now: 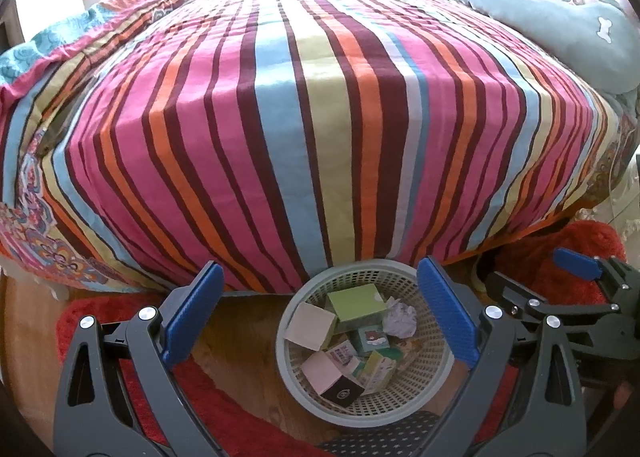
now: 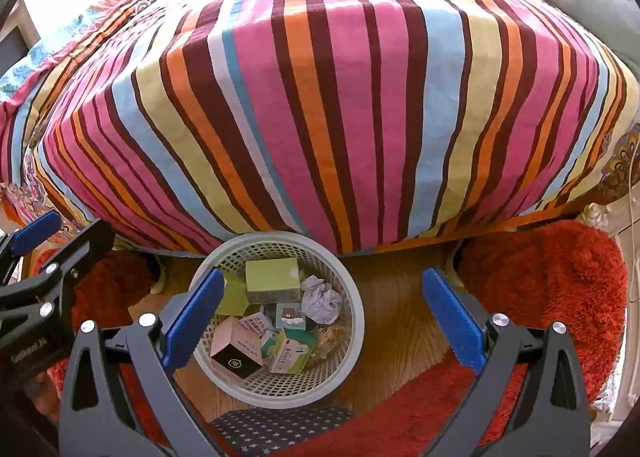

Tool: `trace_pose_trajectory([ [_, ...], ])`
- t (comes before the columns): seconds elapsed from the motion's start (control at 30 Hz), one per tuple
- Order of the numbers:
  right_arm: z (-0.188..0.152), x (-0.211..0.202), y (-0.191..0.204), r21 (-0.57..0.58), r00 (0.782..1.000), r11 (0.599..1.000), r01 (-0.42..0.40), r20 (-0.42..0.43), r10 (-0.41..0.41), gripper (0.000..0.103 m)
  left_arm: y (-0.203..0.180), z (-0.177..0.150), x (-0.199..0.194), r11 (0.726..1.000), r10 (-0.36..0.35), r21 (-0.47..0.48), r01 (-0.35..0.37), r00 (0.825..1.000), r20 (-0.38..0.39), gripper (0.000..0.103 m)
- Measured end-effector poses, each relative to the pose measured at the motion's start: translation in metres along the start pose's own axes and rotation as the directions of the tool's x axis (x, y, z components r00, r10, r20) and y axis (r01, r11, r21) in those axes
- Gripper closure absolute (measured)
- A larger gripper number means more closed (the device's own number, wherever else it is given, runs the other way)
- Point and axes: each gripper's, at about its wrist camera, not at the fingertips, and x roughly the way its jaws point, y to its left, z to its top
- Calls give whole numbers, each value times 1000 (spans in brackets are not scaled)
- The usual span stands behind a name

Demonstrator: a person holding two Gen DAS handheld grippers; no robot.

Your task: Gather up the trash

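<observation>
Two hand-held grippers hang over the floor at the bedside, each with its blue pads spread wide and nothing between them: the left hand-held gripper [image 1: 318,311] and the right hand-held gripper [image 2: 322,315]. Just below them stands a pale mesh waste basket [image 1: 434,385] on the wooden floor [image 2: 400,321], close against the hanging edge of the striped bedspread [image 1: 320,105]. Inside the basket lie several small cartons, among them a green box [image 1: 356,303], a pink box with a black end [image 1: 332,377] and a crumpled paper ball [image 1: 400,319]. A red shaggy rug [image 2: 540,281] lies on the floor on either side of the basket. A star-patterned dark cloth [image 2: 280,427] shows at the near edge. Farther off, a teal pillow [image 1: 560,21] rests near the head of the bed.
</observation>
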Motion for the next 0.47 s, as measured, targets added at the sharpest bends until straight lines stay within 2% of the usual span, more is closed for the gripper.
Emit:
trace_pose_trajectory([
  [0.23, 0, 3, -1, 5, 1000, 1000, -1, -7, 2, 8, 2, 0, 3, 999, -35, -18, 35, 999, -9, 9],
  [0.47, 0, 4, -2, 4, 1000, 1000, -2, -7, 2, 8, 2, -1, 6, 1000, -8, -13, 7, 1000, -27, 9],
])
